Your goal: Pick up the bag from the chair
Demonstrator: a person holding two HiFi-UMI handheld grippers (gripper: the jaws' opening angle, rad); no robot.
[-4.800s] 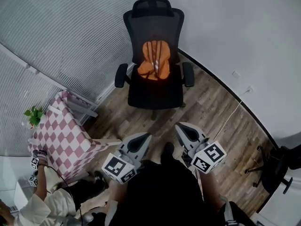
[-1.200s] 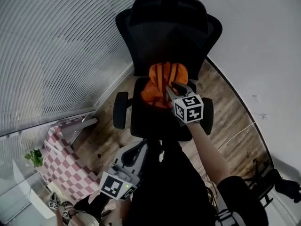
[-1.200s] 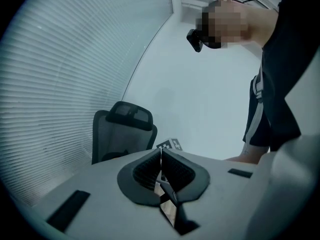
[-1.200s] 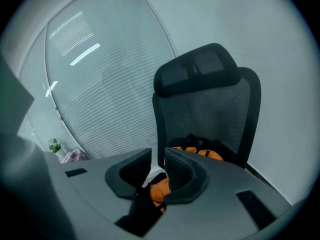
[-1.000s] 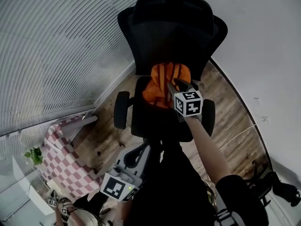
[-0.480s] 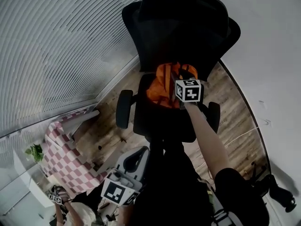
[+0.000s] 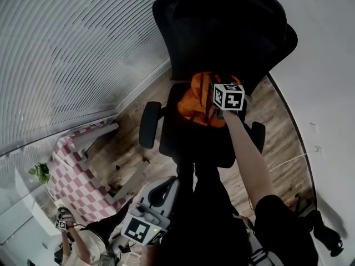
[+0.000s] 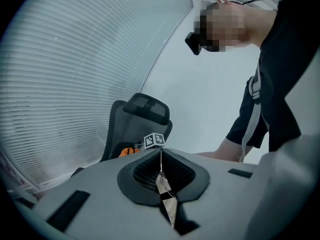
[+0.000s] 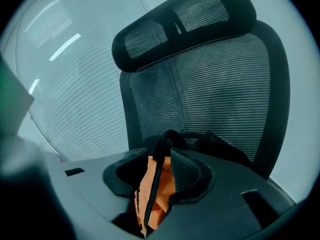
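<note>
Head view: we are looking steeply down on a black mesh office chair (image 7: 233, 32) that is standing on a wood-plank floor (image 7: 283, 126), close to a wall of white slatted blinds (image 7: 72, 49).
Bag: the orange fabric bag (image 7: 198, 101) is lying on the chair's seat, leaning against the foot of the mesh backrest, between the two armrests.
Right gripper: we are stretching our right arm out over the seat, and the right gripper (image 7: 223, 88) is resting on the bag's right side with its marker cube facing up. In the right gripper view its jaws are clamping a black strap (image 9: 155, 184) and a fold of the orange fabric, which are filling the gap between the pads. The strap is looping up over the jaw tips, and the chair's back is rising behind it.
Left gripper: we are holding the left gripper (image 7: 165, 186) low beside our body, well apart from the chair. In the left gripper view its jaws are pressing together with nothing between them, and they are pointing toward the chair.
Surroundings: a table under a pink-and-white checked cloth (image 7: 75, 173) is standing left of the chair by the blinds, with a small green plant (image 7: 40, 172) at its left edge. Another person (image 7: 77, 243) is showing in the lower left corner.
</note>
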